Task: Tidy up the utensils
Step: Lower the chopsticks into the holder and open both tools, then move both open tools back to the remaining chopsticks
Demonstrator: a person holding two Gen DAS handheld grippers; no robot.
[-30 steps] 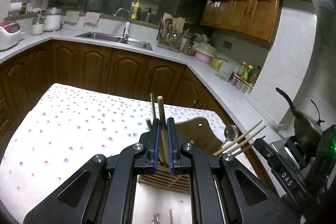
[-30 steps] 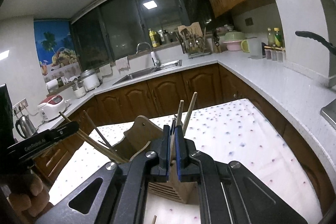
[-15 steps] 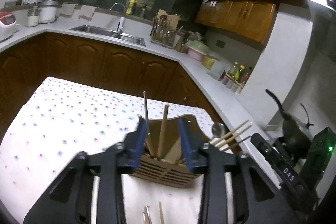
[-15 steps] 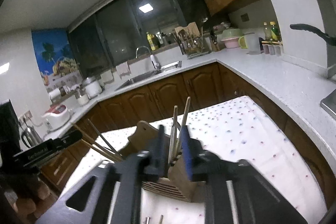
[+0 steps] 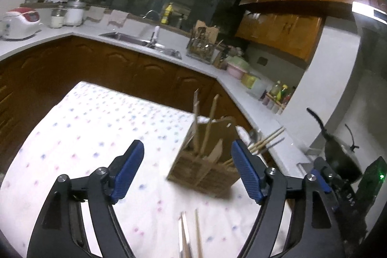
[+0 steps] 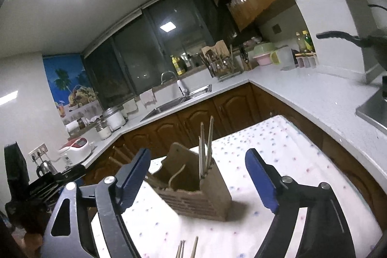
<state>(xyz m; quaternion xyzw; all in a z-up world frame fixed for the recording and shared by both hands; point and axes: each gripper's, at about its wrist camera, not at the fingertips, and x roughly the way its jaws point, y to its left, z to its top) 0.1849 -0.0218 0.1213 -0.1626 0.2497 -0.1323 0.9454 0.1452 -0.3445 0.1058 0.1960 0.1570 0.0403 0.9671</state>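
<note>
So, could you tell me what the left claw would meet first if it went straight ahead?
Probably the wooden utensil holder standing on the table, framed between its open fingers; depth is unclear.

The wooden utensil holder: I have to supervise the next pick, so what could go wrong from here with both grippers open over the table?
Likely risks:
1. The wooden utensil holder has tall chopsticks leaning out; a low pass by the left gripper or right gripper could knock them or tip it.
2. The loose chopsticks lie close together on the dotted tablecloth, so a grasp may pinch cloth or scatter them.
</note>
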